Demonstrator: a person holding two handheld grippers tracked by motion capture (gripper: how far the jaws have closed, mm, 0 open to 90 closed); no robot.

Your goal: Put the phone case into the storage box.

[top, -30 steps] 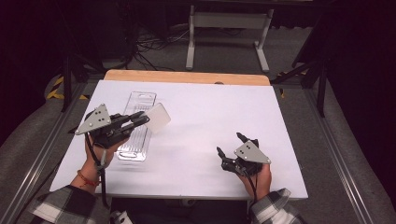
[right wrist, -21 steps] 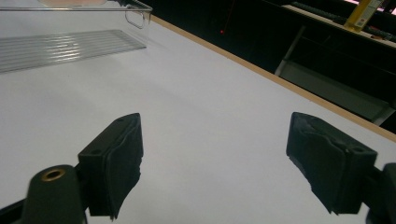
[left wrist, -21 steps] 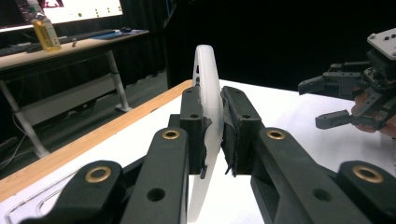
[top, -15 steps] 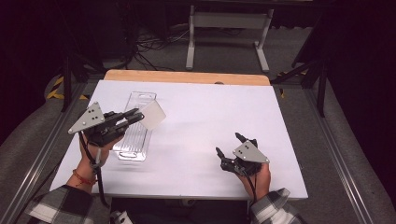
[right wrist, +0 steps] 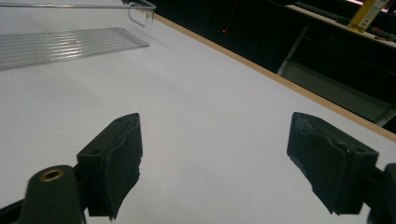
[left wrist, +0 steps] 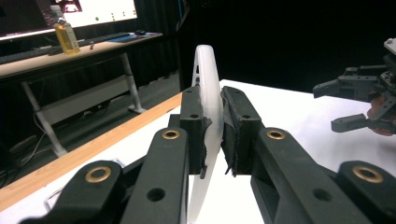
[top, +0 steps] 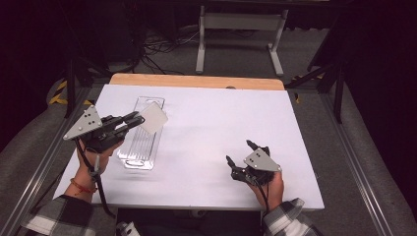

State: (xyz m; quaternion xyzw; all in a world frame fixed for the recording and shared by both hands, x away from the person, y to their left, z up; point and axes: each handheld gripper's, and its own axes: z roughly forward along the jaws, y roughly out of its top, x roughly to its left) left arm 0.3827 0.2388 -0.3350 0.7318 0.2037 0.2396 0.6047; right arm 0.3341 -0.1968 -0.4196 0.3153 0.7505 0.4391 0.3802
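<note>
The left gripper (top: 134, 119) is clamped on a thin, frosted white square plate (top: 153, 118), held on edge in the air just above the far end of the clear ribbed tray (top: 139, 150) on the white table (top: 211, 128). To seat the plate well, I would keep the squeeze firm, line its lower edge up with one groove, and lower it straight without twisting. The right gripper (top: 239, 159) rests near the table's front edge with its jaws wide apart and nothing between them.

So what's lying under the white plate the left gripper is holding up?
The clear ribbed tray on the white table lies below the white plate, which the left gripper clamps. The plate covers a small patch of the tray near its far end.
</note>
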